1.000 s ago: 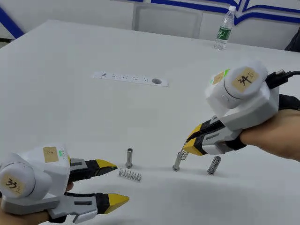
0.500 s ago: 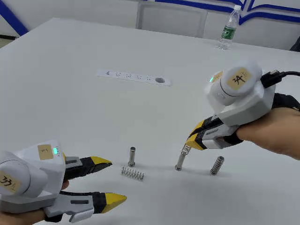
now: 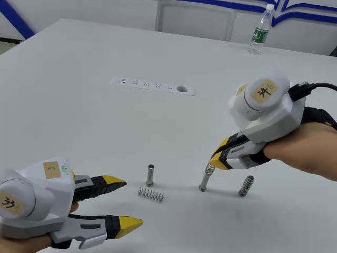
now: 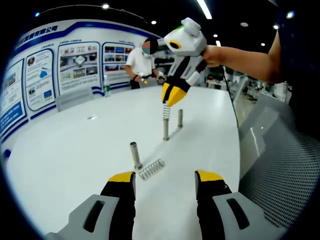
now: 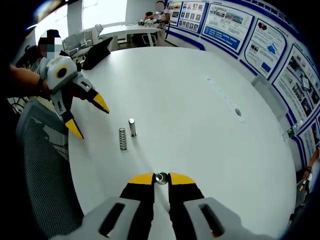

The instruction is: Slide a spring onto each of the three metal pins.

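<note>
Three metal pins stand on the white table (image 3: 79, 121). The left pin (image 3: 150, 175) (image 4: 135, 155) (image 5: 132, 126) is bare, and a loose spring (image 3: 150, 194) (image 4: 151, 169) (image 5: 122, 138) lies right beside it. My right gripper (image 3: 215, 162) (image 4: 172, 95) (image 5: 161, 178) is shut on a spring (image 3: 209, 169) (image 4: 166, 111) at the top of the middle pin (image 3: 203, 183) (image 4: 165, 131). The right pin (image 3: 246, 185) (image 4: 180, 118) wears a spring. My left gripper (image 3: 126, 203) (image 4: 165, 177) (image 5: 90, 120) hovers open just short of the loose spring, nothing between its jaws.
A white power strip (image 3: 152, 85) lies flat further back on the table, and a water bottle (image 3: 260, 30) stands at the far edge. A mesh chair back (image 4: 270, 165) is beside the table. A person (image 4: 140, 62) stands in the background.
The spring in my right gripper went from slanting beside the middle pin's head to standing in line over it. My left gripper has barely moved; the head camera shifted a little.
</note>
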Motion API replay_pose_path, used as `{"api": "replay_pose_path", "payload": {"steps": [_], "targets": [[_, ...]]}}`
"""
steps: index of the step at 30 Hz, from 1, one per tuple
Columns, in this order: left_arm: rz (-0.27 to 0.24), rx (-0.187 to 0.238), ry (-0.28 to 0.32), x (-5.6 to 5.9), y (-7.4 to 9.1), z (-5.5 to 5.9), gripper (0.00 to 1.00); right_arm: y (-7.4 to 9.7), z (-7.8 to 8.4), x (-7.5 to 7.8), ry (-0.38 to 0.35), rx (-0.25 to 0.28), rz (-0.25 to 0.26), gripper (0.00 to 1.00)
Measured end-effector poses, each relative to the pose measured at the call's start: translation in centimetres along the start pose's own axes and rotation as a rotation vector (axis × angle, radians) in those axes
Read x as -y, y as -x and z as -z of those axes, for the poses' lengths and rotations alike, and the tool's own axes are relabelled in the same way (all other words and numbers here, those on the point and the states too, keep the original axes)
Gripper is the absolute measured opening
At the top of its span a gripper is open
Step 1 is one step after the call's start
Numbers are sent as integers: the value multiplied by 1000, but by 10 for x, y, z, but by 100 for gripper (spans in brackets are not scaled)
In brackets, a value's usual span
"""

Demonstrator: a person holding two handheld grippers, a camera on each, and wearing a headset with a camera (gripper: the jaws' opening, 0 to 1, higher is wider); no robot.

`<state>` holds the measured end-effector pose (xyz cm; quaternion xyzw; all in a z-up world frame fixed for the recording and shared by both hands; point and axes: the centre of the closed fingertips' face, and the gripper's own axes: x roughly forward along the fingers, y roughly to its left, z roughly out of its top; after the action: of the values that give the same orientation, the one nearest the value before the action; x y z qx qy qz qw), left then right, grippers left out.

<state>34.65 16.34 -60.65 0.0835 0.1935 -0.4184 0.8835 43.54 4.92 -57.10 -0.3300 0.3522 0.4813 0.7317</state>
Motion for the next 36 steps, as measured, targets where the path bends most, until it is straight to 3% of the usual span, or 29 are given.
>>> {"api": "replay_pose_path", "payload": {"steps": [15, 36], "targets": [[2, -2, 2, 0, -1, 1, 48, -23, 12, 0, 10, -42, -8, 11], [4, -5, -1, 2, 0, 1, 48, -47, 26, -5, -37, -56, -20, 12]]}}
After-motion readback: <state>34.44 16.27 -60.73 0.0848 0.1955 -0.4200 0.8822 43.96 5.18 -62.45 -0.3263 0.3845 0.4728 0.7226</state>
